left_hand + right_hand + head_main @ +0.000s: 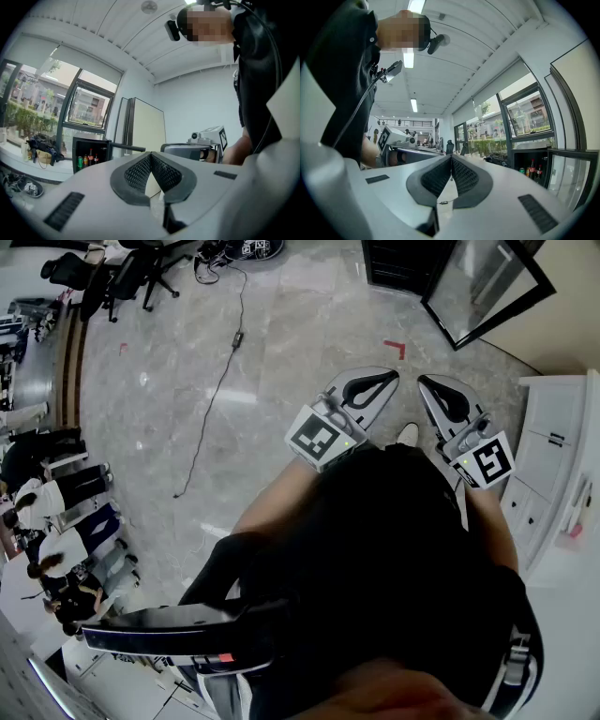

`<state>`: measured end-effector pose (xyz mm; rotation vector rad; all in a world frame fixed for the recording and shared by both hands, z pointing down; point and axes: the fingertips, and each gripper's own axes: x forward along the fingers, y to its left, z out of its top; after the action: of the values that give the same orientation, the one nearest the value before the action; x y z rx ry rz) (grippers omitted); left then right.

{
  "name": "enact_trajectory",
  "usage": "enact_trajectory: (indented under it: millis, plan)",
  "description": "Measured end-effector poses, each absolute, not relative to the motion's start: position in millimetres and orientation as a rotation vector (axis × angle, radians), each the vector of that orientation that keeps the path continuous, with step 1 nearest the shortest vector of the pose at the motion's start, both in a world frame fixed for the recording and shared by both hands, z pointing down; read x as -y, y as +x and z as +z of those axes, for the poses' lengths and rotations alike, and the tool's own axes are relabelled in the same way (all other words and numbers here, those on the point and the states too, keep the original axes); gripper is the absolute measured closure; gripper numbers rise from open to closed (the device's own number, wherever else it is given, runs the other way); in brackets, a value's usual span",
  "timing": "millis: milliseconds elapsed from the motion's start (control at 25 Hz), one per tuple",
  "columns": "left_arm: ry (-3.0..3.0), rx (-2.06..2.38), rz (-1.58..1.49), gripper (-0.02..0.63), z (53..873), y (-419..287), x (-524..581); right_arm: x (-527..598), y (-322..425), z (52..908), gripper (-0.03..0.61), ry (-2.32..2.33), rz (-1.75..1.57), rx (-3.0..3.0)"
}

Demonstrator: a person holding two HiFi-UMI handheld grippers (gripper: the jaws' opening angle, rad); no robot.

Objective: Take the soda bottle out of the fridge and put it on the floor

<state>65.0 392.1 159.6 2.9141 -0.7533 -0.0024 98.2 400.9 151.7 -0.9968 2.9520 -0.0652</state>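
The small black fridge [89,157] stands open across the room, with dark soda bottles [91,156] and cans on its shelf. The right gripper view shows the same fridge [534,173], its red-capped bottles [532,168] and its glass door [574,180] swung open. From the head view only the fridge's corner [403,263] and door [487,287] show at the top right. My left gripper [386,381] and right gripper [433,386] are held side by side at chest height, far from the fridge. The jaws of both are shut with nothing between them.
A white cabinet [562,446] stands close on my right. A black cable [220,381] trails over the marble floor, and a red tape mark [396,348] lies ahead. Office chairs [131,277] and several people [56,493] are at the left. Shoes [26,187] lie under the window.
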Motion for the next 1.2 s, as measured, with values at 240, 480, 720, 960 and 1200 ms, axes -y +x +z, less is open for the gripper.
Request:
enact_trajectory:
  millis: [240,480,720,960,1200]
  plan:
    - [2.924,0.75,0.005,0.611,157.9,78.5,-393.0,-401.7,113.4,148.3,0.565,-1.007,-0.044,-2.943]
    - [2.912,0.783,0.016,0.611,159.2,106.5,-389.5,-401.1,148.7,150.7,0.566,-0.984,-0.095,-2.896]
    - [2.907,0.853,0.023,0.611,158.3,131.8,-383.0,-394.9,178.4,163.4,0.566,-0.952,-0.138,-2.914]
    - [2.891,0.897,0.044,0.611,159.8,145.5,-373.7,-383.9,190.1,164.6,0.566,-0.927,-0.117,-2.922]
    - [2.894,0.879,0.043,0.611,160.8,144.7,-354.5,-365.5,183.1,169.7,0.566,-0.924,-0.14,-2.931]
